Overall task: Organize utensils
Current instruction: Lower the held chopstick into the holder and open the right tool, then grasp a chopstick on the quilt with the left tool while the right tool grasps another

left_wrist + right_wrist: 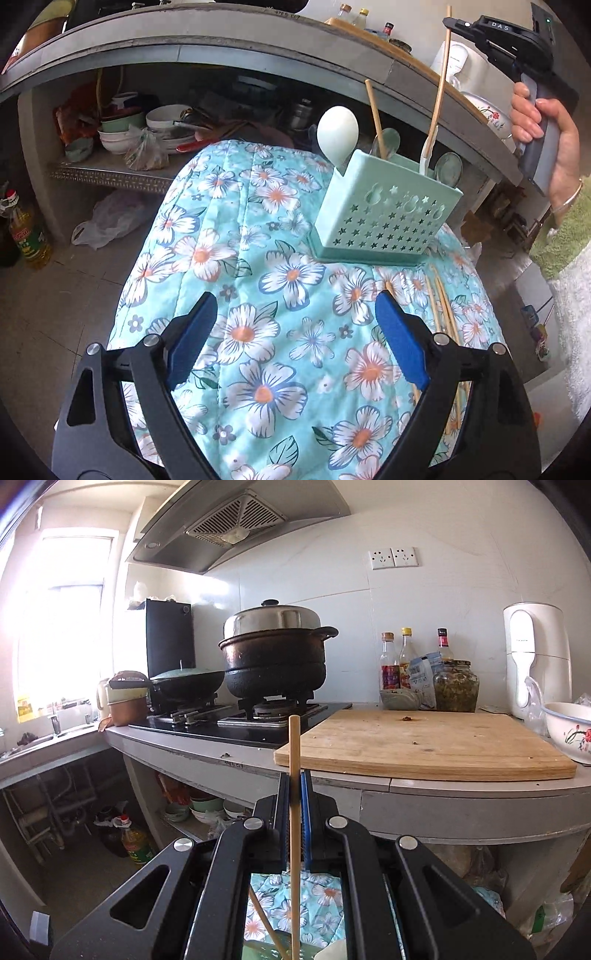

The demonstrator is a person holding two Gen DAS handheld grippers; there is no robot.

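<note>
A mint-green utensil holder (384, 210) with star-shaped holes stands on a floral cloth (258, 258). It holds a white spoon (338, 136), a wooden chopstick (375, 118) and metal spoons (448, 168). My left gripper (295, 295) hangs open over the cloth, in front of the holder, with nothing between its blue pads (399, 339). Several loose chopsticks (443, 314) lie on the cloth just right of it. My right gripper (294, 775) is shut on an upright chopstick (294, 746). In the left wrist view that chopstick (439, 88) reaches down into the holder's right end.
Behind the holder runs a grey counter (461, 797) with a wooden cutting board (424, 742), a stove with a black pot (275, 661), bottles and a flowered bowl (569, 731). Bowls (162, 125) are stacked on the shelf below. An oil bottle (27, 236) stands on the floor.
</note>
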